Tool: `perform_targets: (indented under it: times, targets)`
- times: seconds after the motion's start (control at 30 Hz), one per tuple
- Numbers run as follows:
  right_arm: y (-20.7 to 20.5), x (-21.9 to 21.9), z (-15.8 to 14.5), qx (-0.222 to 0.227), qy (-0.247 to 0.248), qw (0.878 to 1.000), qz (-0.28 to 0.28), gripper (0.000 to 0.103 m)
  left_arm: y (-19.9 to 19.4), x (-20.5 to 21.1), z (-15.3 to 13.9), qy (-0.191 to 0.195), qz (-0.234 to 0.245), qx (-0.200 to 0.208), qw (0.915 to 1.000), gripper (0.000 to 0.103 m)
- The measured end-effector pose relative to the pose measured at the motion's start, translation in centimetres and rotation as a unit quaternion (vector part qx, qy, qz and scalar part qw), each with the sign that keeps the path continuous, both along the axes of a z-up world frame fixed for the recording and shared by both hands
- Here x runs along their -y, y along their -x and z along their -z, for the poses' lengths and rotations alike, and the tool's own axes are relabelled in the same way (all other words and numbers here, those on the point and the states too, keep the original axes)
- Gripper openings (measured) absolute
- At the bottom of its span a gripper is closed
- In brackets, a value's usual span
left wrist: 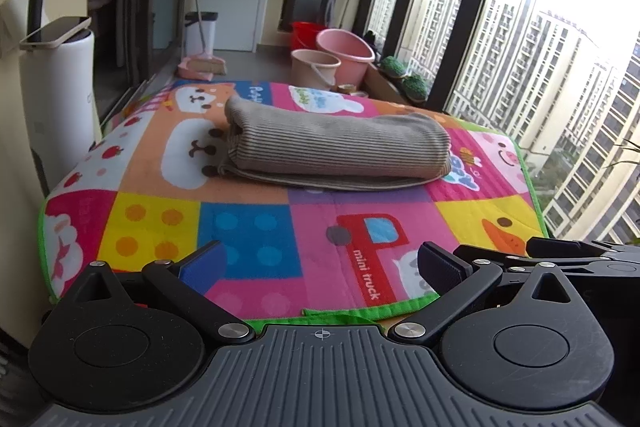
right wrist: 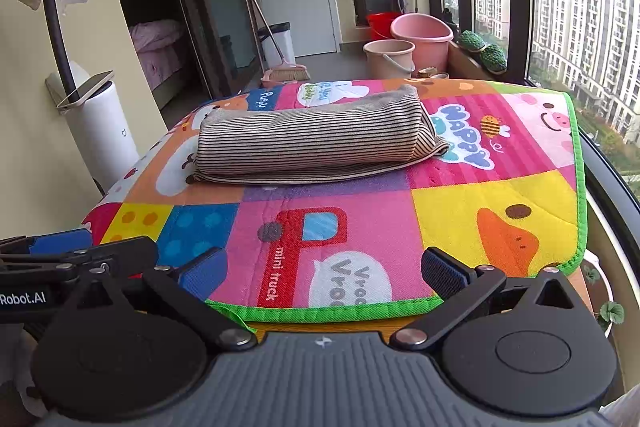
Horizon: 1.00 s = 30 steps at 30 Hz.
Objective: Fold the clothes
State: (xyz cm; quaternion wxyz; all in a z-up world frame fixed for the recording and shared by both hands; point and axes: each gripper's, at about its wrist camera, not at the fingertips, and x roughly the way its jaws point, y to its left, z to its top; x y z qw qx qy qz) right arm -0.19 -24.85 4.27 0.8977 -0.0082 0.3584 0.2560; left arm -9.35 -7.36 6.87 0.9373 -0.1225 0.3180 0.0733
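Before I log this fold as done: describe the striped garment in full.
The striped garment is thin brown-and-cream striped knit, folded into a long, thick bundle. It lies flat across the far half of the cartoon play mat, touching only the mat. One end bulges slightly, with a loose flap beneath. Both grippers are open and well short of it.

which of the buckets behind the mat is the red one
The red bucket is the farthest back, near the wall, mostly hidden behind the large pink tub. The small beige-pink pail with a handle sits nearest the mat.
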Motion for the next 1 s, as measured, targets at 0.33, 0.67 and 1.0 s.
perform_targets:
  times: [0.33,0.67,1.0]
  targets:
    - [-0.16,-0.23,-0.05,-0.002,0.003,1.0,0.0,0.103,-0.13,0.06,-0.1,0.0,0.005,0.001,1.0,0.103]
    - [-0.35,-0.24,-0.2,-0.002,0.003,1.0,0.002,0.103,-0.42,0.21,-0.41,-0.008,0.008,0.001,0.9999,0.103]
    - [-0.51,-0.49,-0.2,-0.002,0.006,1.0,-0.003,0.103,-0.42,0.15,-0.77,-0.014,0.007,0.006,0.9999,0.103]
